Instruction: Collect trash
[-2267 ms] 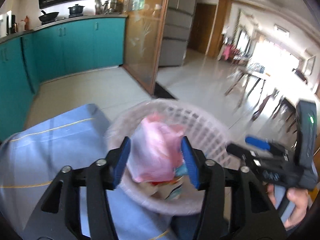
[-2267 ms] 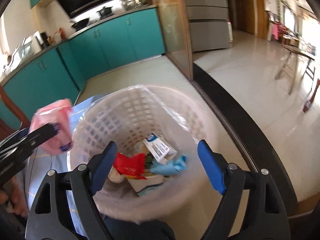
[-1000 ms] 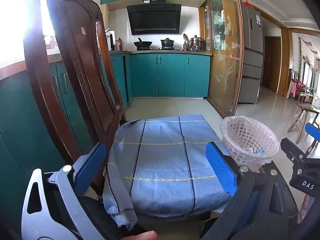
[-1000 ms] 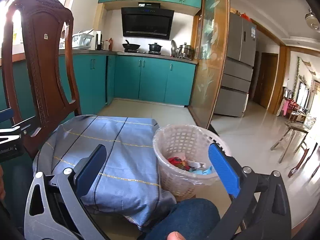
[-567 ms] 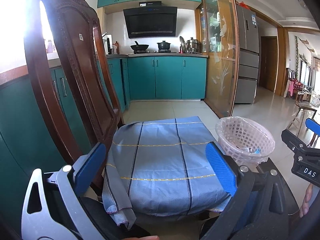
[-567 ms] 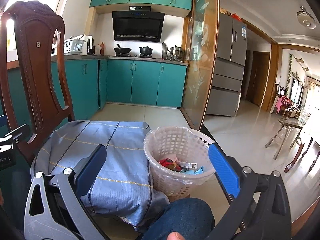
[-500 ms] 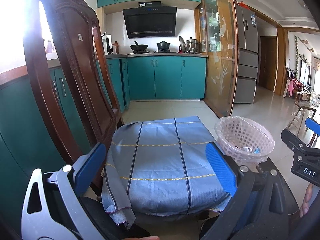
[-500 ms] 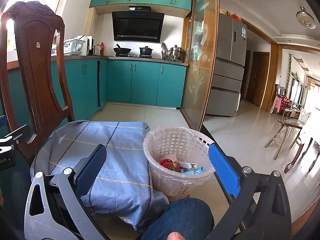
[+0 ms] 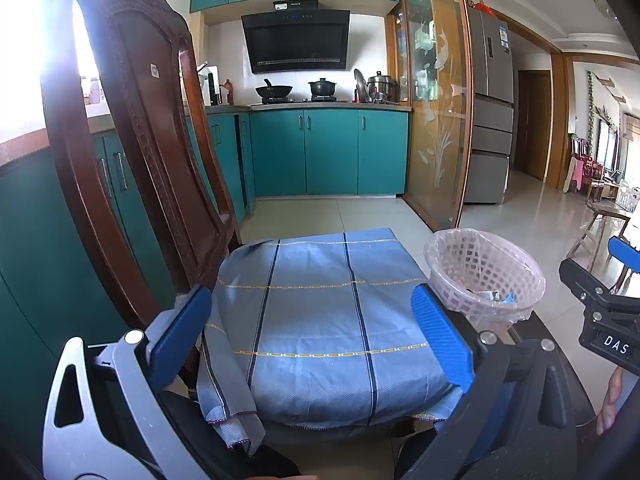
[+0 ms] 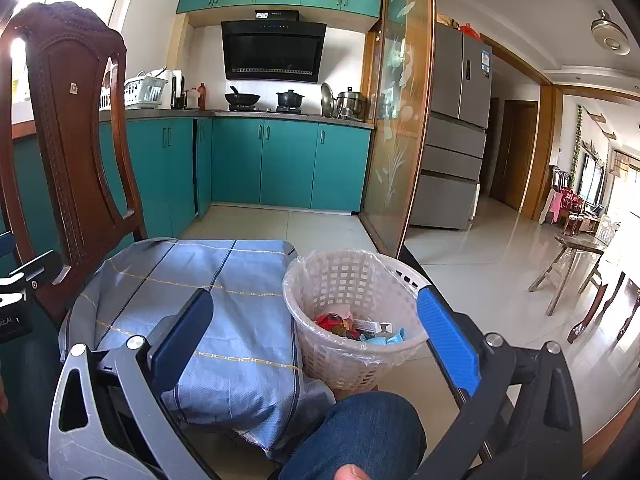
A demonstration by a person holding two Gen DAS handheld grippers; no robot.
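Note:
A white lattice waste basket (image 10: 352, 280) lined with clear plastic stands on the floor beside a chair; in the left wrist view the basket (image 9: 484, 276) is at the right. Inside lie a red wrapper (image 10: 332, 322), a white packet (image 10: 374, 325) and blue scraps (image 10: 390, 338). My left gripper (image 9: 312, 332) is open and empty, held back over the blue checked cloth (image 9: 320, 312) on the chair seat. My right gripper (image 10: 316, 340) is open and empty too, with the basket framed between its fingers but well ahead of them.
A dark carved wooden chair back (image 9: 132, 152) rises at the left. Teal kitchen cabinets (image 10: 288, 160) line the far wall, with a glass partition (image 10: 400, 120) and a fridge (image 10: 456, 140) to the right. A person's denim-clad knee (image 10: 360, 436) is below. Wooden stools (image 10: 576, 264) stand far right.
Since 2.3 s ago the pink bag has left my left gripper, which is now open. Both grippers have drawn far back from the basket. Over the last half second, almost nothing moved.

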